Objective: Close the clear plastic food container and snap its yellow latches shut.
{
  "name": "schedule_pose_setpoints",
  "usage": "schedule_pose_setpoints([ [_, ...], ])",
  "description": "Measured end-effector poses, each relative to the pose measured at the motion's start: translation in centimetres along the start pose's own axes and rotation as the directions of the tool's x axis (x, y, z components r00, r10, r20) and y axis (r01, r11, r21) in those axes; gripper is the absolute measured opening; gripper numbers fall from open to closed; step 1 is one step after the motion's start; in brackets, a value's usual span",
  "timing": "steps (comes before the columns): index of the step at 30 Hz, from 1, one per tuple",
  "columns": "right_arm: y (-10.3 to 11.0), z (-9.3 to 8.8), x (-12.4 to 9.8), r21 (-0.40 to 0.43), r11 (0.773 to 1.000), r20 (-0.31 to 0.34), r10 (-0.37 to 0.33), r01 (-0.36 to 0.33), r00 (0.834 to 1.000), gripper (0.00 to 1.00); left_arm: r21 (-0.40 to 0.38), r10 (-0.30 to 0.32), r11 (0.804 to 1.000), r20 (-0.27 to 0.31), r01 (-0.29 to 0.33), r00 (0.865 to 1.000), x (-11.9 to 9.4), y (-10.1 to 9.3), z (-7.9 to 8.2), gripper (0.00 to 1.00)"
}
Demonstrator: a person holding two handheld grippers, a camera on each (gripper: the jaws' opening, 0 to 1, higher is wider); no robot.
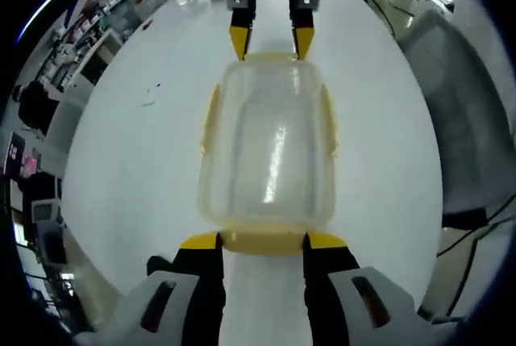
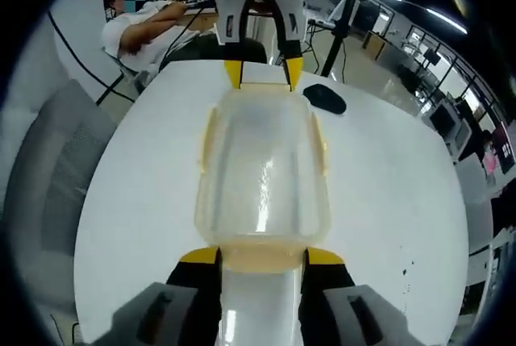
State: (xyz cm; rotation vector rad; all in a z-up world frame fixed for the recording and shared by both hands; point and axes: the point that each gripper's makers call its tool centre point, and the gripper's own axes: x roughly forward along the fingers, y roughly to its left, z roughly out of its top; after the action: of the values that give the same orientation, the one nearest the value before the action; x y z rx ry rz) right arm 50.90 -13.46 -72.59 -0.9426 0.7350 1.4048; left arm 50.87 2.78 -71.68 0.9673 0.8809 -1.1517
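Left gripper (image 1: 262, 240), rising from 6 o'clock in the left gripper view, has its yellow-tipped jaws spread and standing either side of the near end latch (image 1: 262, 241) of the clear plastic food container (image 1: 268, 148), whose lid is on. Right gripper (image 2: 261, 256) does likewise at the opposite end (seen at 12 o'clock in the left gripper view), jaws apart and flanking that end's yellow latch (image 2: 262, 261). Side latches (image 1: 211, 120) run along both long edges. Container rests on the white round table (image 1: 121, 168); a black mouse (image 2: 325, 98) lies near it at 1 o'clock in the right gripper view.
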Motion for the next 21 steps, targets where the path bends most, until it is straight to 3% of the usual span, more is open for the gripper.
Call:
schedule_pose_setpoints([
  [12,-0.6,-2.6,-2.0,0.016,1.000,0.013,-0.004,0.004,1.000,0.35,-0.007,-0.007,1.000,0.022,0.007,1.000,0.7,0.5,3.2,0.35],
  [21,-0.7,-4.0,-2.7,0.015,1.000,0.007,0.012,-0.012,1.000,0.35,-0.017,-0.016,1.000,0.026,0.017,1.000,1.4,0.4,4.6,0.36],
])
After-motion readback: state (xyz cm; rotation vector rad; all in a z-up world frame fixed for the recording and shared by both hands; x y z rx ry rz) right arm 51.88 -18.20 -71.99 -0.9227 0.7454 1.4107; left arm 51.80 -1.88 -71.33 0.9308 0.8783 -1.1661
